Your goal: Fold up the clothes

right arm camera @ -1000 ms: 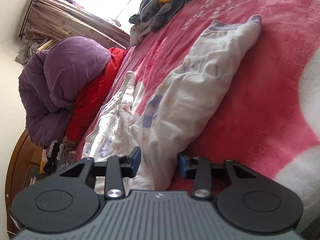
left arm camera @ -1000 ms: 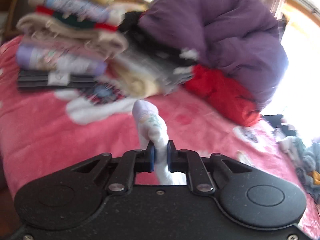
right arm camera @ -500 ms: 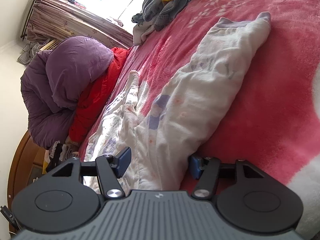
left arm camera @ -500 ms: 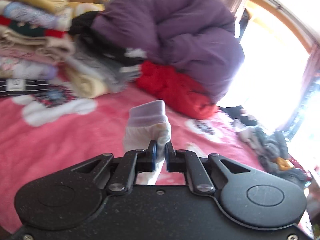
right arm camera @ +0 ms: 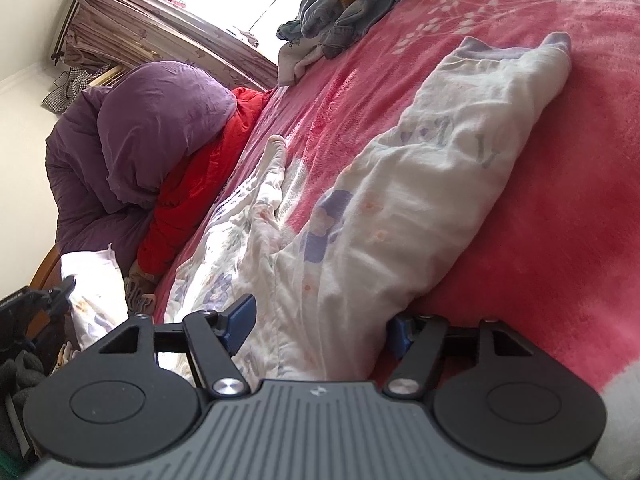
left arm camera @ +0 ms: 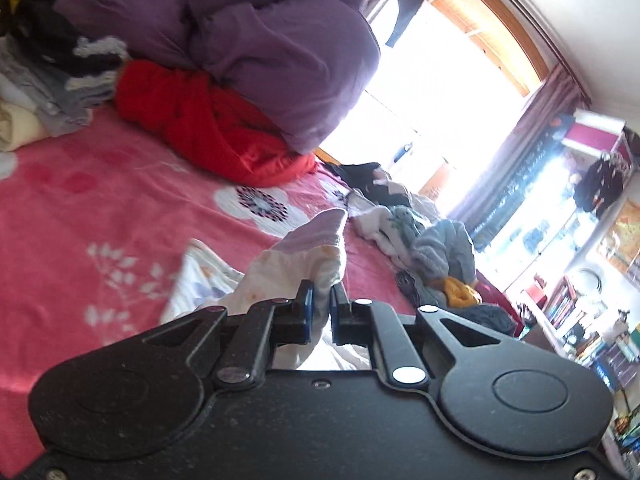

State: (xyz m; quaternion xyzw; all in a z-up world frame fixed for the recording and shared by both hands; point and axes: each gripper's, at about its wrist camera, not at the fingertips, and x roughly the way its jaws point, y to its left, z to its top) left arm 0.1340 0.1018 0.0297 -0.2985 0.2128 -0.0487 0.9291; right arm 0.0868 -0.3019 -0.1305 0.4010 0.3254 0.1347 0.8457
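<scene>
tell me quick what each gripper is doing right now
Left gripper: shut on the white garment's cuff.
Right gripper: jaws opening, pads off the white garment between them.

Bare pink blanket (left arm camera: 100, 200) lies open at nine o'clock; purple duvet (left arm camera: 260, 40) and red jacket (left arm camera: 208, 128) block twelve o'clock.

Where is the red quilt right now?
In the left wrist view, the red quilt lies upper left on the pink bedspread, wedged under the purple duvet.
</scene>
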